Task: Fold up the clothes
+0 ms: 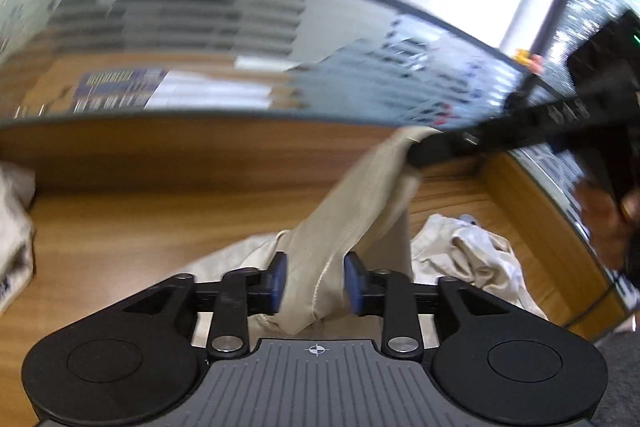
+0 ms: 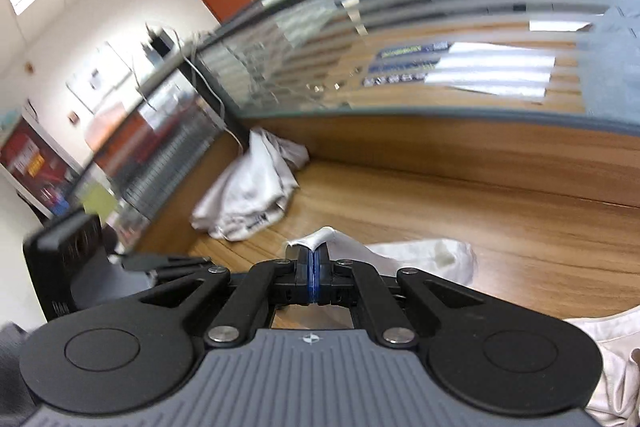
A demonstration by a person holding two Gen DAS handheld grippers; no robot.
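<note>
**Beige garment lifted off desk**

My left gripper (image 1: 314, 281) is released, its pads apart either side of the beige garment (image 1: 360, 211). My right gripper (image 2: 313, 269) is clenched on a fold. White clothes pile (image 2: 248, 195) sits in the desk's (image 2: 460, 211) far left corner.

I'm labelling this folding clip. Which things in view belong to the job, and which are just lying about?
In the job:
beige garment
left gripper
right gripper
wooden desk

Lying about:
white crumpled clothes
papers behind the glass partition

Beige garment (image 1: 360, 211) raised off the wooden desk as a taut strip (remainder crumpled below); white garment (image 2: 248, 195) heaped in corner.
</note>
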